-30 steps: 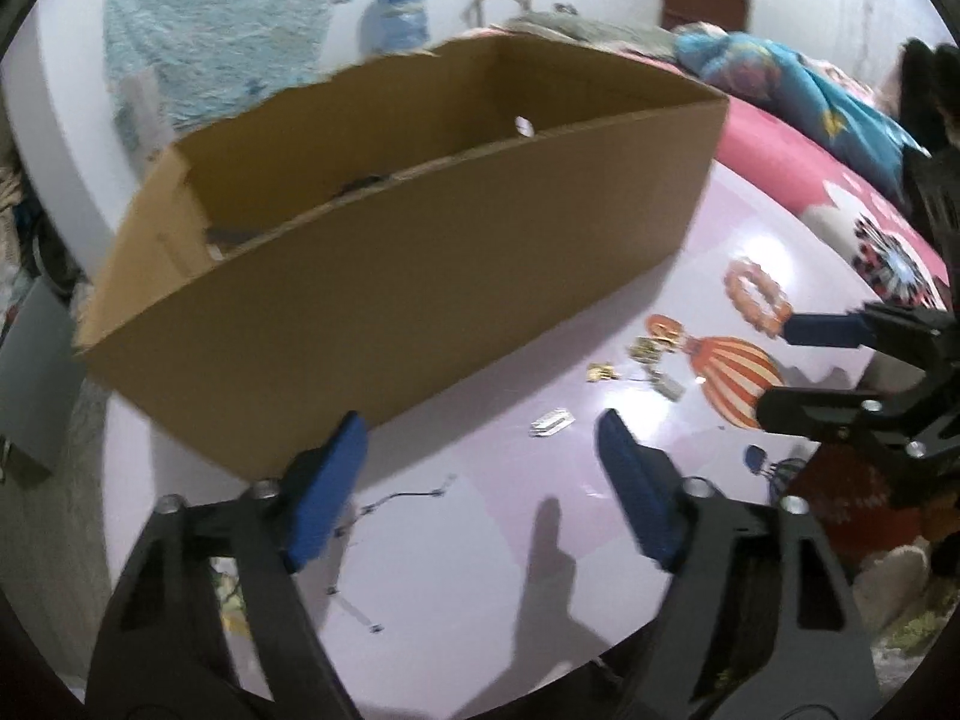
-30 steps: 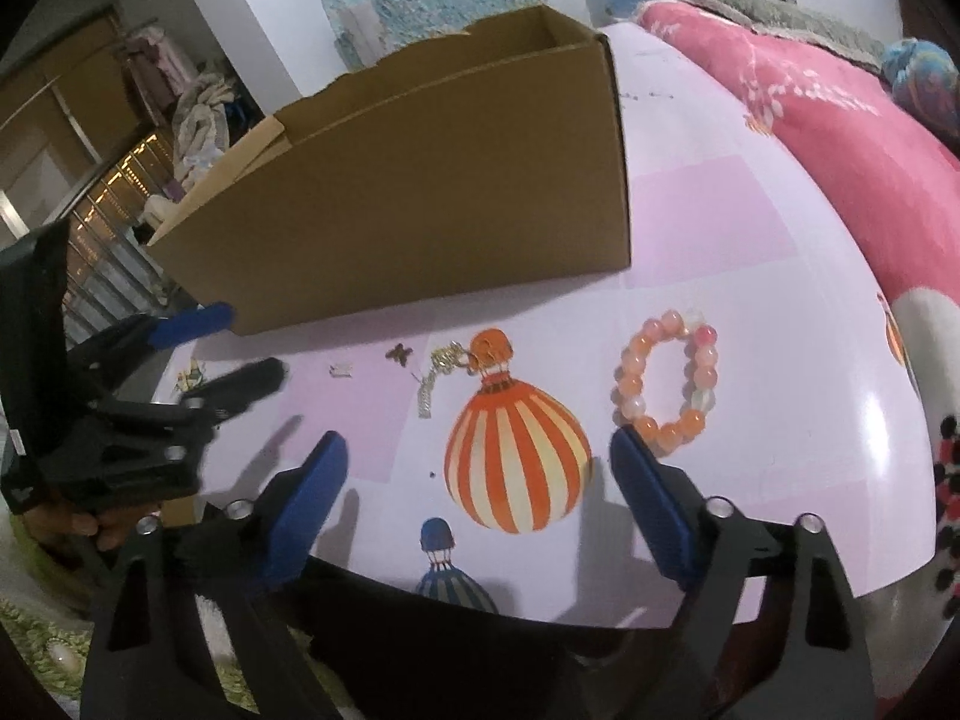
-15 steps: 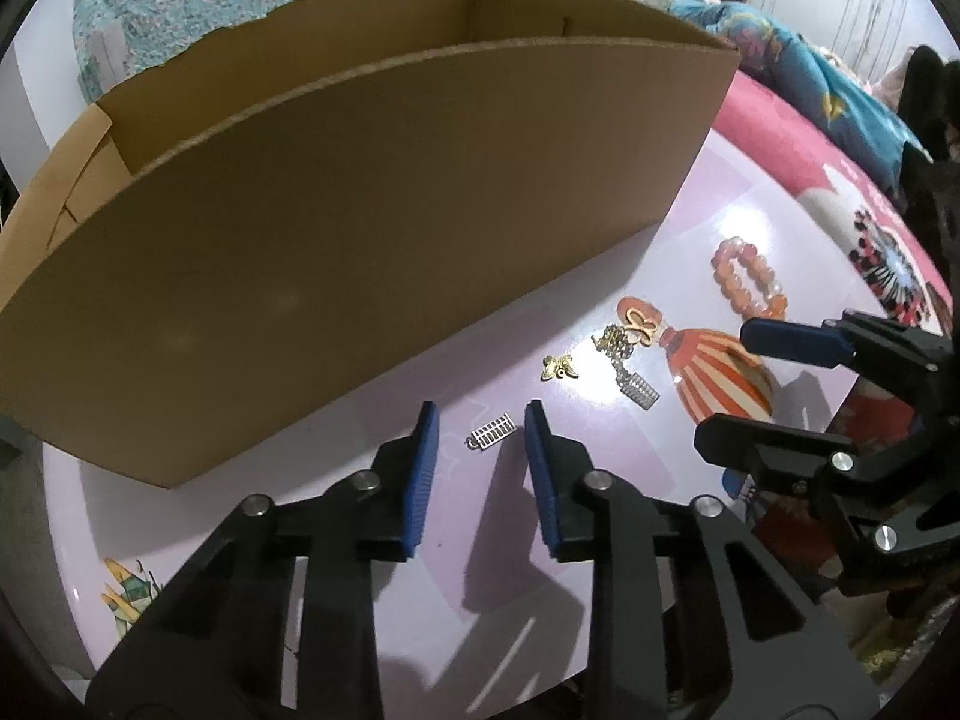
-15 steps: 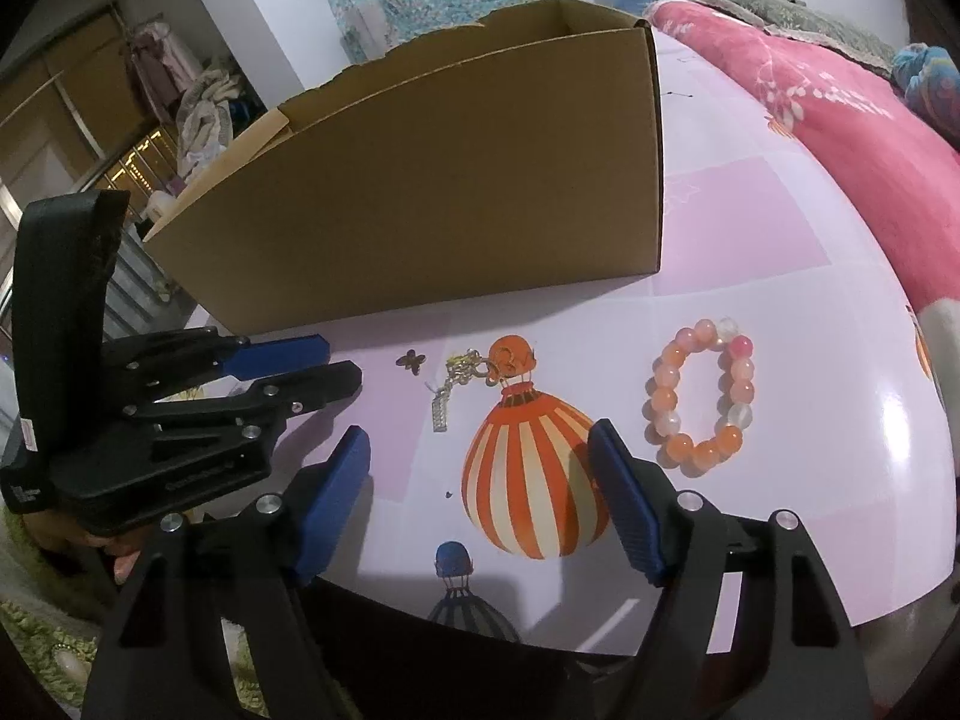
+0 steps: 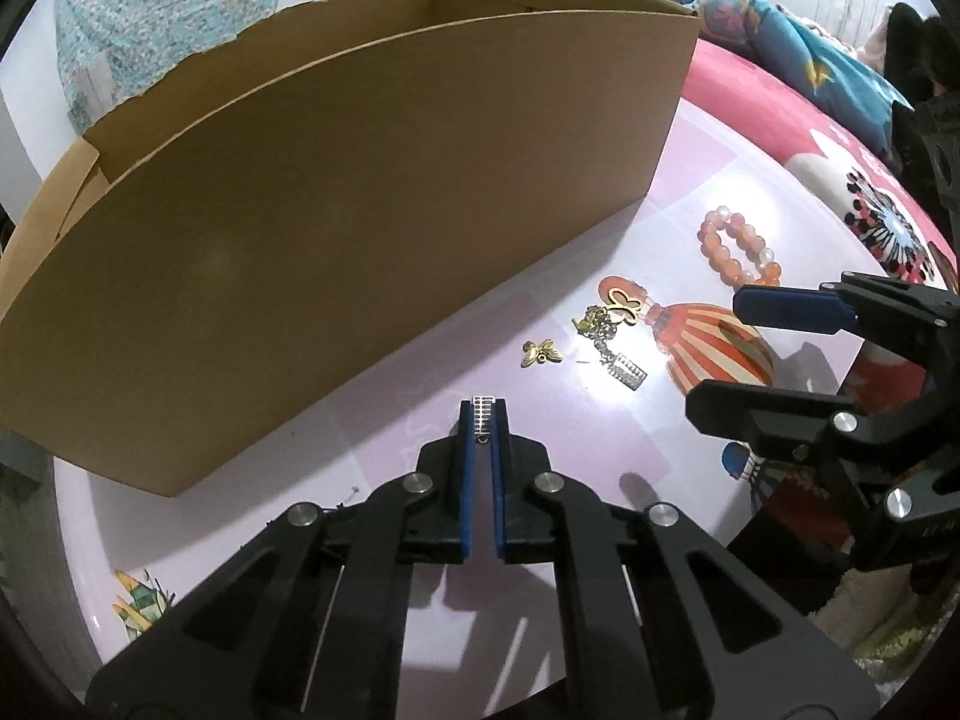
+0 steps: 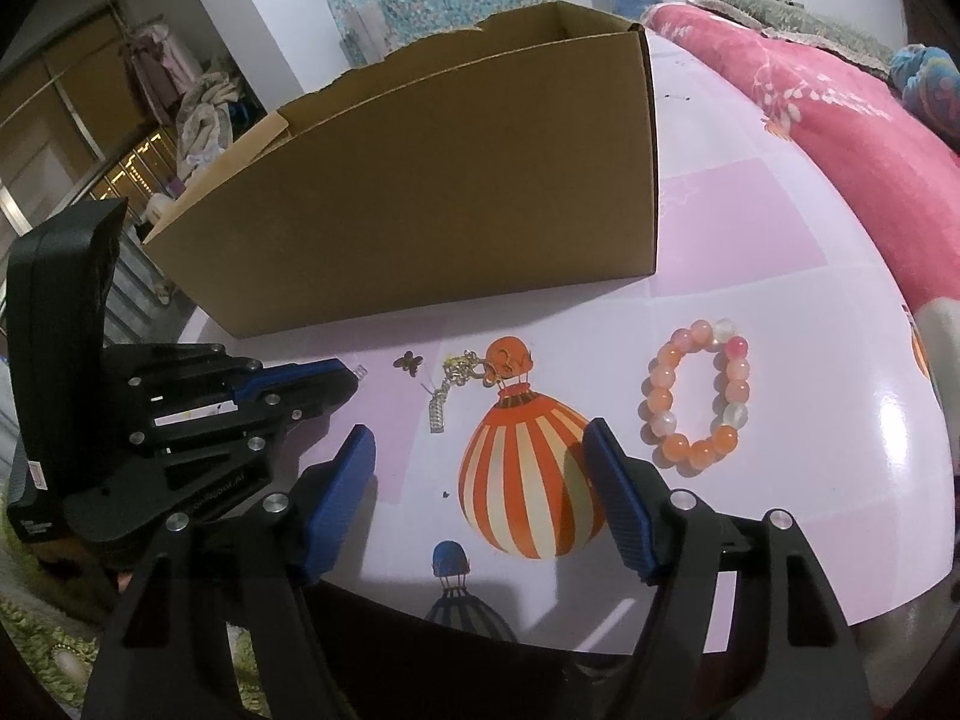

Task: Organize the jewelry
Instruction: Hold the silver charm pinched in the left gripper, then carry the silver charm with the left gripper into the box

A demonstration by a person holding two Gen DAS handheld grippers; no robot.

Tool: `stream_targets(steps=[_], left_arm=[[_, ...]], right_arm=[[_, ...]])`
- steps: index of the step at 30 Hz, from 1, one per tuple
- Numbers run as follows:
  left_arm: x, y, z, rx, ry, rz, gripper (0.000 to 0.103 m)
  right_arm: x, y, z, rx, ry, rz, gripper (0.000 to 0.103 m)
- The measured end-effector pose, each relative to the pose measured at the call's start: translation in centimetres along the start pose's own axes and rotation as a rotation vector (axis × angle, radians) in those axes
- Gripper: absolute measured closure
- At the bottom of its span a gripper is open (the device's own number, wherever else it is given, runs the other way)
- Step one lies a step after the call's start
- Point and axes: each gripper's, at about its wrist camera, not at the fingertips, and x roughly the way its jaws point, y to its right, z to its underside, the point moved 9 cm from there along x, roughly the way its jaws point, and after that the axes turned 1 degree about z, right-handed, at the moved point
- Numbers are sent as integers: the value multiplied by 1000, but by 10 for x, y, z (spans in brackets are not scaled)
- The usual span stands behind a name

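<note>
Silver ladder charm [image 5: 483, 414] pinched between the left gripper [image 5: 483, 420] fingertips, beside the cardboard box [image 5: 360, 228], right gripper [image 6: 480, 468] spread wide, bead bracelet [image 6: 699, 399] just beyond its right finger

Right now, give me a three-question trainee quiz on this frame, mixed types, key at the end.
1. True or false: the left tool is shut on the small silver charm.
2. Multiple choice: the bead bracelet lies (A) inside the cardboard box, (B) on the table right of the balloon print, (C) in the right tool.
3. Fill in: the right tool's jaws stand ____.

Key: 1 true; 2 B; 3 open.
</note>
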Motion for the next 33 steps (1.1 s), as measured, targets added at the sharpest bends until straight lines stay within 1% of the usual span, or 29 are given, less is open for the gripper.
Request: stream_targets(steps=[2, 6, 8, 9, 10, 11, 13, 16, 21, 24, 26, 33], left_arm=[[0, -1, 1, -5, 0, -2, 99], [-6, -10, 8, -28, -5, -5, 99], [-8, -17, 13, -46, -9, -10, 99], [-10, -20, 15, -54, -11, -12, 99], [-11, -23, 17, -63, -12, -14, 99], [-12, -25, 18, -71, -13, -16, 99], [-13, -28, 21, -84, -13, -17, 99], [-15, -30, 23, -90, -12, -17, 99], [-15, -29, 23, -81, -9, -18, 99], [-12, -25, 21, -76, -8, -18, 99], [-12, -23, 20, -74, -5, -18, 99], [-12, -22, 20, -71, 8, -10, 99]], right_arm=[[-1, 1, 0, -6, 2, -2, 34], [-1, -7, -2, -31, 5, -13, 41], [0, -11, -3, -43, 5, -21, 45], [2, -13, -4, -48, 3, -23, 49], [5, -15, -5, -57, -3, -22, 54], [8, -17, -5, -66, -9, -12, 57], [14, -19, -5, -81, -22, 7, 67], [21, -23, -7, -106, -31, 34, 76], [29, -27, -9, -144, -40, 81, 86], [30, -28, -10, -162, -35, 100, 89], [31, -30, -10, -186, -35, 119, 98], [26, -26, -12, -134, -26, 84, 100]])
